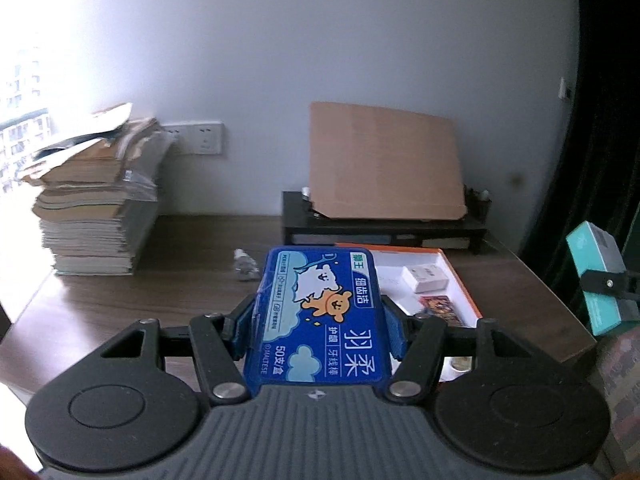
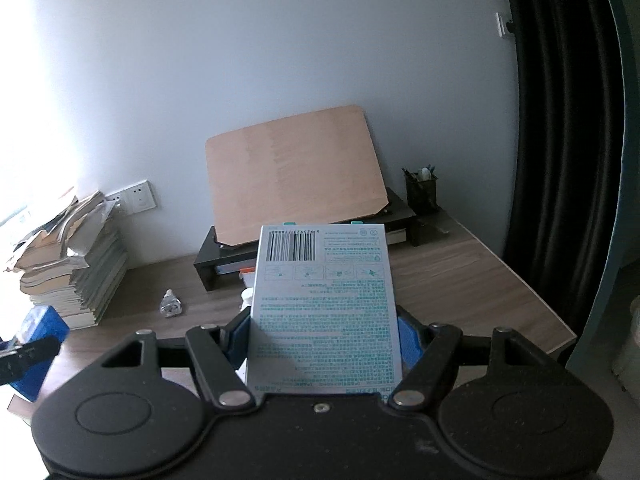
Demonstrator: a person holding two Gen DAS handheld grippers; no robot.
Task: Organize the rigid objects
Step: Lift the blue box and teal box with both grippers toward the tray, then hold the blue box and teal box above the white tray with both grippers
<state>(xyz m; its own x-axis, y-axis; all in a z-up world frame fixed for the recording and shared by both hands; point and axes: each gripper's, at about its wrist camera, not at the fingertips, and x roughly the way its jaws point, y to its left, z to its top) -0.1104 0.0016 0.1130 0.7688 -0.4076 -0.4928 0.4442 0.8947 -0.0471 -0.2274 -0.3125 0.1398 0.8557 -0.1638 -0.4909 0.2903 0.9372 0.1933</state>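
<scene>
My left gripper (image 1: 316,326) is clamped on the blue floss-pick box (image 1: 320,316), pads pressing its two long sides so the flat printed face looks up at me. My right gripper (image 2: 324,338) is closed on the white-and-teal carton (image 2: 324,308), held the same way, barcode end pointing forward. Both boxes ride up off the wooden desk (image 1: 160,280), gripped across their narrow width, which I reckon keeps them from twisting as I carry them.

From the left camera, I can see where this is likely heading: the orange-rimmed tray (image 1: 460,284) sits just past my blue box, with a small pale box (image 1: 426,278) and a colourful card pack (image 1: 438,306) already lying inside. The right camera hardly shows that tray; the carton blocks it, only an orange sliver peeking out.

The right view gives me the pen holder (image 2: 421,192) on the far side, and both show the little clear bottle (image 2: 171,304) lying loose on the desk near the paper stack (image 2: 76,264).
</scene>
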